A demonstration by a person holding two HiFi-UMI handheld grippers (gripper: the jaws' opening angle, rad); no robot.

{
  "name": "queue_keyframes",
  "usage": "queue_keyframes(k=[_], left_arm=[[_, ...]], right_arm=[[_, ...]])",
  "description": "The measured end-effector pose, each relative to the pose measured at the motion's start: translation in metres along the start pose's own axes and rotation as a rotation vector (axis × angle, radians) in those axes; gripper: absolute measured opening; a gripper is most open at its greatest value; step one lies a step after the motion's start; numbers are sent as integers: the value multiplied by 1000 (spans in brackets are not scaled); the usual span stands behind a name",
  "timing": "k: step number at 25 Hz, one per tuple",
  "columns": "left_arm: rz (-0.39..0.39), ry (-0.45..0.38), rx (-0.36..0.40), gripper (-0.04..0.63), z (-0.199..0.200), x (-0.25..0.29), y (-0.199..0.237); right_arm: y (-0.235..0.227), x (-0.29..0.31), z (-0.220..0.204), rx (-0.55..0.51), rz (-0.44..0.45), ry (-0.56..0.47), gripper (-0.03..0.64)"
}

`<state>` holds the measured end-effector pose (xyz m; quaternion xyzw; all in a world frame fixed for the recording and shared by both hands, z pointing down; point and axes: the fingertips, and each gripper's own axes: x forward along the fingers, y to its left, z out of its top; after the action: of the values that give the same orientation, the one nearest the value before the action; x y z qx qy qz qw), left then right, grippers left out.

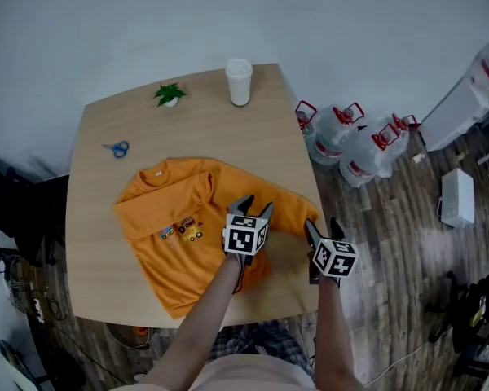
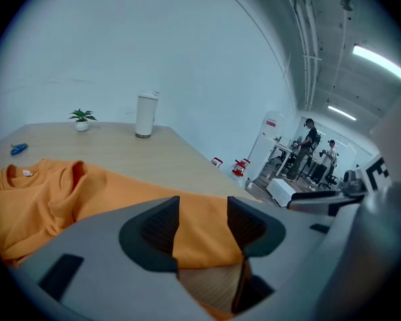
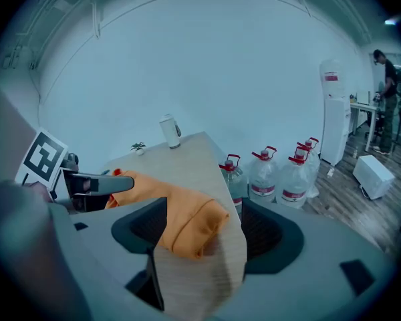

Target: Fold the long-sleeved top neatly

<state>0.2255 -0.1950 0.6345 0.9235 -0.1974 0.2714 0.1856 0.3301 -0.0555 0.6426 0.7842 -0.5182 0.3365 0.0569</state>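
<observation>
An orange long-sleeved top (image 1: 175, 226) with a small print on the chest lies on the wooden table (image 1: 106, 120), collar to the far left. One sleeve (image 1: 289, 206) stretches right toward the table's edge. My left gripper (image 1: 255, 208) hovers over the sleeve near the body, jaws apart, with flat fabric (image 2: 200, 226) showing between the pads (image 2: 157, 229). My right gripper (image 1: 322, 228) is at the sleeve's end. The cuff (image 3: 194, 229) sits between its spread jaws, and the right pad (image 3: 260, 229) stands clear of it.
A white cup (image 1: 239, 81), a small potted plant (image 1: 170, 95) and blue scissors (image 1: 116, 147) sit on the far part of the table. Several water bottles (image 1: 354, 141) stand on the floor just right of the table. A white box (image 1: 456, 195) lies farther right.
</observation>
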Motion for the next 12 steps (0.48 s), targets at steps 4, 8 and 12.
queue_keyframes(k=[4, 8, 12], left_arm=[[-30, 32, 32, 225, -9, 11, -21], [-41, 65, 31, 225, -18, 19, -35], [-50, 75, 37, 225, -22, 22, -44]], right_arm=[[-5, 3, -9, 31, -19, 15, 326], [-6, 9, -16, 51, -32, 38, 315], [-4, 16, -28, 73, -38, 80, 292]])
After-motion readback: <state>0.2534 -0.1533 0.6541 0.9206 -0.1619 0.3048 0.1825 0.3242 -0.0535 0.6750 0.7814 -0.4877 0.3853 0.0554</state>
